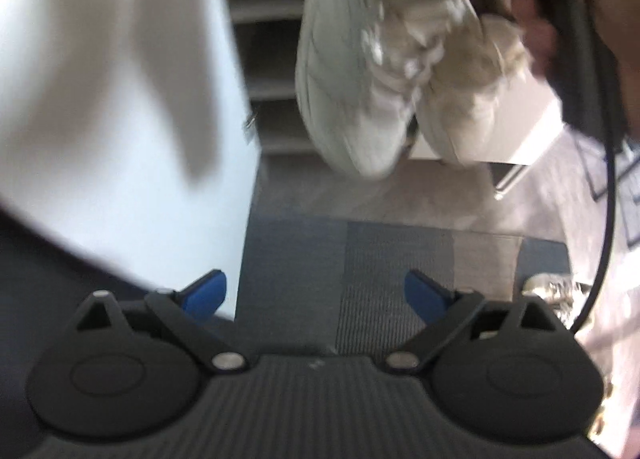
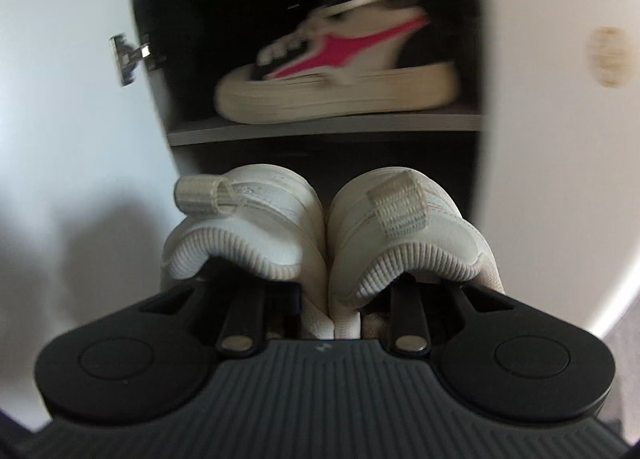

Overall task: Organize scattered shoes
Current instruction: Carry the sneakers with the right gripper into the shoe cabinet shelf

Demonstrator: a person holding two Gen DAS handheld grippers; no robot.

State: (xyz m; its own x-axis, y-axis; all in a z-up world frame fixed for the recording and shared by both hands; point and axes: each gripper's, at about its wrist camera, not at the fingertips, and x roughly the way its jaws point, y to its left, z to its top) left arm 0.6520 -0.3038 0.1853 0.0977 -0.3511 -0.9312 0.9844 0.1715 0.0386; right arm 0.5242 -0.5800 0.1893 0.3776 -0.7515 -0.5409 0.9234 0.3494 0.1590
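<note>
Matte black throughout on the left gripper [image 1: 316, 291]: ribbed charcoal deck, two round housings with embossed oval discs, angled link arms pinned by silver rivets, bright blue pads [image 1: 206, 293] tipping the fingers. Same build on the right gripper [image 2: 326, 299]: ribbed grey deck, twin black discs, straight black links, silver rivets at their base. Seen from the left wrist camera, a black handle [image 1: 576, 55] wrapped by a hand [image 1: 532, 27], with a thin black cable [image 1: 606, 219] trailing down
</note>
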